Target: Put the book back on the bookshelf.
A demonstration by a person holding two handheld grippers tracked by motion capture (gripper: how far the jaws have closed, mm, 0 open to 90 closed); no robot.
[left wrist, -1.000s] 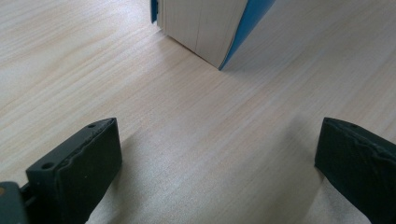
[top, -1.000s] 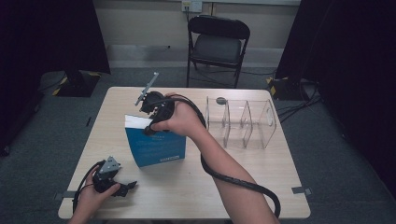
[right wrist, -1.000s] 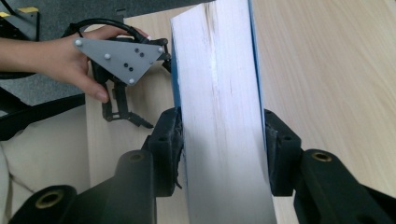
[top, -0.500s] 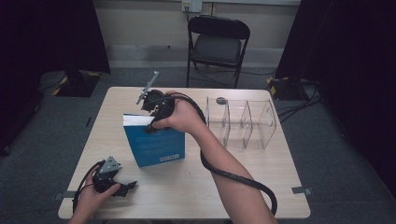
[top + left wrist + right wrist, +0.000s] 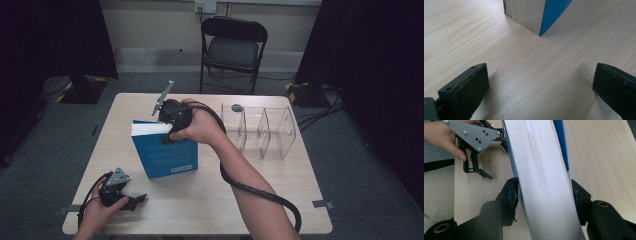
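I am watching the thick blue-covered paperback book (image 5: 167, 150) standing more upright at the centre of the high view than it did a second ago, tipped up on its lower edge. My right gripper (image 5: 544, 192) is straddling its top, one jaw on either cover in the right gripper view; the jaws have just been opening with the white page block between them, and I cannot tell whether the pads are pressing. That looks to me like a loosening hold, so the book may soon stand alone or topple. My left gripper (image 5: 120, 192) is resting at the lower left, jaws wide and empty. The pale wooden table (image 5: 300, 195) also carries a clear three-bay plastic organiser (image 5: 265, 130) at the right; a black folding chair (image 5: 232, 45) is standing beyond, on grey carpet.
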